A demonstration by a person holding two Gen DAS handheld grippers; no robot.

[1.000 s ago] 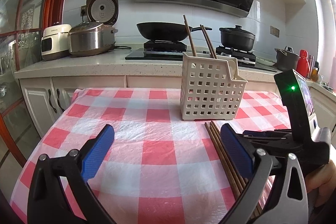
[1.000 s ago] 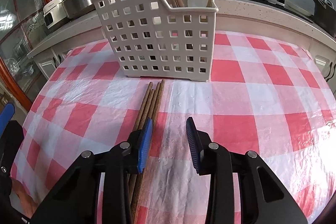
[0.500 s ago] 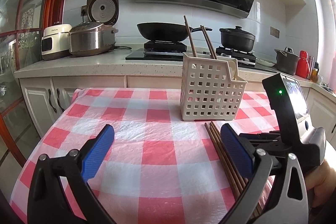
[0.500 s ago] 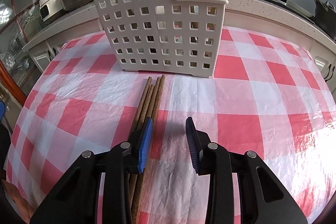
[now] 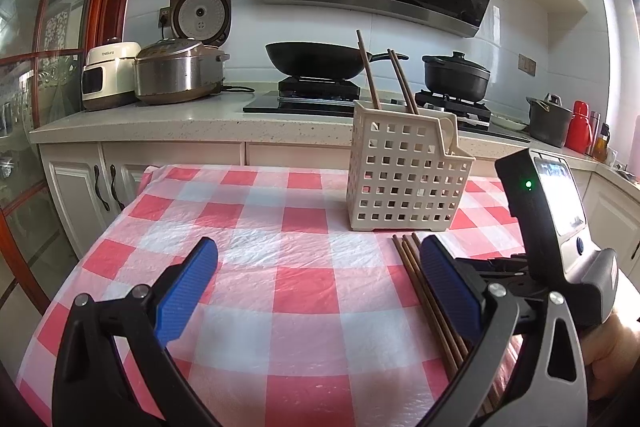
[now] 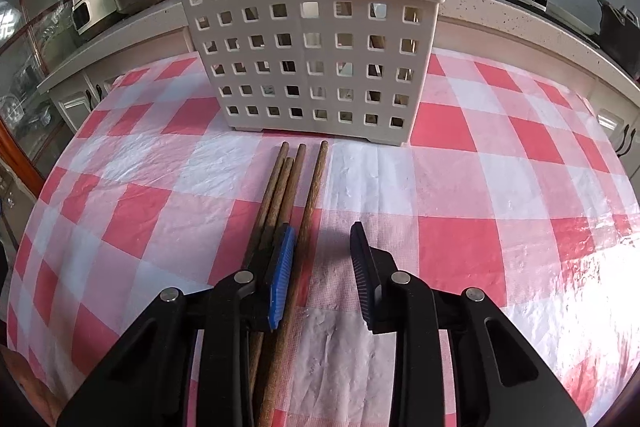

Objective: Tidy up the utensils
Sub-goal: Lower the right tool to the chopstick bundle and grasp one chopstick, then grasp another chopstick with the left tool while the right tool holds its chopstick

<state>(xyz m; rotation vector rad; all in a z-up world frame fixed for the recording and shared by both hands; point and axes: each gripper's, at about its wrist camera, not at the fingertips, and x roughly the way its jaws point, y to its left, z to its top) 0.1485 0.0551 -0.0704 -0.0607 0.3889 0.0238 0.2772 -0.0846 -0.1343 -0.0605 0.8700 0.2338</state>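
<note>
Four loose chopsticks (image 6: pixel 289 187) lie on the checked surface (image 6: pixel 500 187) near the caddy (image 6: pixel 320 39); right tool (image 6: pixel 322 263) sits low, half-open, straddling the rightmost stick; left tool (image 5: pixel 320 287) gapes wide, empty.

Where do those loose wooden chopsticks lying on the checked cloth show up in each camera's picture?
Left wrist view: loose chopsticks lie lower right, beside the left gripper's right finger.
Right wrist view: loose chopsticks lie centre, running under the right gripper.
Shared landmark: white utensil basket just behind their tips.
</note>
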